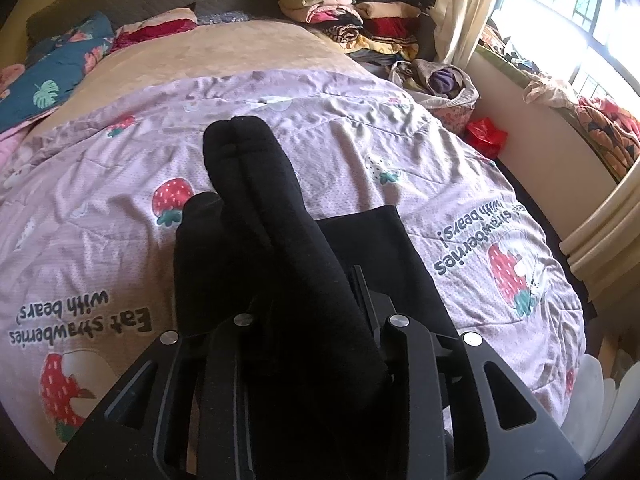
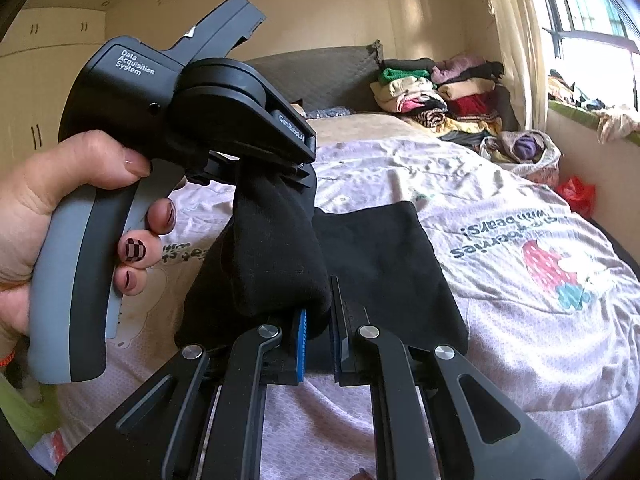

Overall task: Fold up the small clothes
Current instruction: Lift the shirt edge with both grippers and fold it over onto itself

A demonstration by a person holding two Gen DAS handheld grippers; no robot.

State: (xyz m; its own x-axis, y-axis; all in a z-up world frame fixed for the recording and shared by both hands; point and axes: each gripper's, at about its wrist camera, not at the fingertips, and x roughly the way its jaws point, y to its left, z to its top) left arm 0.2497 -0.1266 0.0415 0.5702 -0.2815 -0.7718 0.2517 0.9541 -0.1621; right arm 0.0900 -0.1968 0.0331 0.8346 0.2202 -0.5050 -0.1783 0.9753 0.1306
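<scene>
A pair of black socks (image 1: 256, 216) hangs over a pink strawberry-print quilt (image 1: 100, 208). My left gripper (image 1: 308, 320) is shut on the socks; its fingers are hidden under the cloth. In the right wrist view the left gripper (image 2: 276, 168) holds the socks (image 2: 272, 252) from above and they hang down. My right gripper (image 2: 320, 340) sits at the socks' lower end, its blue pads (image 2: 301, 340) slightly apart around the cloth tip. A flat black garment (image 2: 380, 248) lies on the quilt (image 2: 520, 320) behind.
Piles of folded clothes (image 1: 352, 8) sit at the head of the bed. A bag of clothes (image 1: 440, 84) and a red bag (image 1: 486, 136) are on the floor at the right. A window ledge with clothes (image 1: 580, 96) runs along the right wall.
</scene>
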